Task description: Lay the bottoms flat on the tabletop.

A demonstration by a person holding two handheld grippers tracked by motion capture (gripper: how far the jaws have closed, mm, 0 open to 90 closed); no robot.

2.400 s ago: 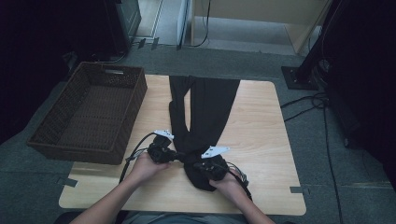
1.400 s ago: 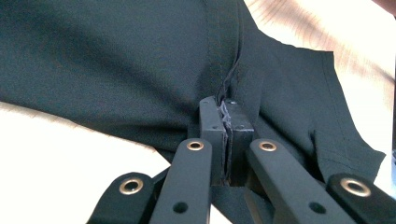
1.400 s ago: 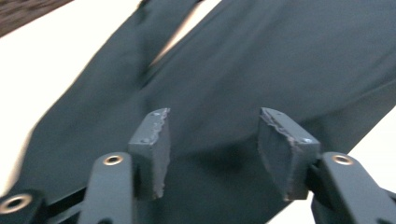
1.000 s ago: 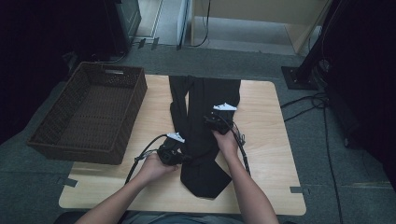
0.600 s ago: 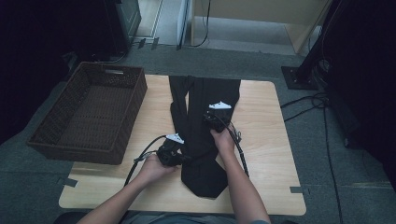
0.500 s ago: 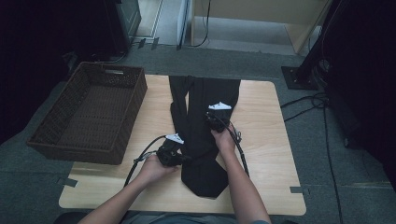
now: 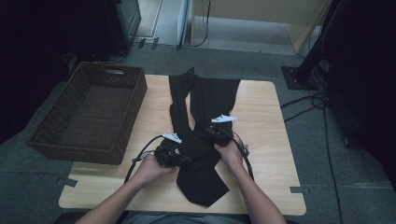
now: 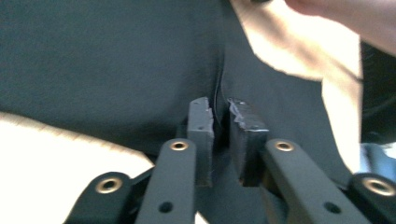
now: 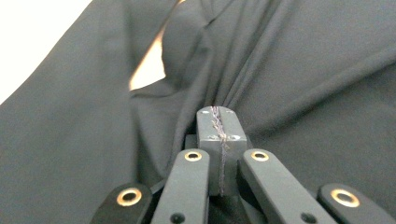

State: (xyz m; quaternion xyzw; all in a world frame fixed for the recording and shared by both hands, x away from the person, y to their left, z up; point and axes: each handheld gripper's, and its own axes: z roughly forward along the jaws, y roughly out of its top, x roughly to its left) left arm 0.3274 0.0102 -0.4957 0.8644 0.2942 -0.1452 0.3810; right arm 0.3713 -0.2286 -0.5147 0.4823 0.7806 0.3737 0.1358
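Your left gripper (image 7: pixel 180 160) lies low on the black pants (image 7: pixel 205 112), near the edge of the cloth closest to you. In the left gripper view its jaws have just been opening a little, and now there is a thin gap between the two pads (image 8: pixel 201 123). A dark seam of the pants (image 8: pixel 116 60) runs up from that gap, but the pads no longer squeeze the cloth, so this gripper holds nothing. The bare wooden table (image 8: pixel 42 154) shows pale below and to the left of the jaws, and more of it shows up to the right. Your right gripper (image 7: pixel 211 136) sits a bit farther from you than the left one, also on the pants. In the right gripper view its jaws (image 9: pixel 218 135) have just been closing and now they are pressed tight together. A bunch of folds in the pants (image 9: pixel 303 93) runs right into the tips, so this gripper pinches the cloth. The pants lie long and flat on the table (image 7: pixel 261 121), stretching away from both grippers toward the far edge. A brown woven basket (image 7: pixel 88 112) stands well off to the left of your left gripper, hanging partly over the table's side
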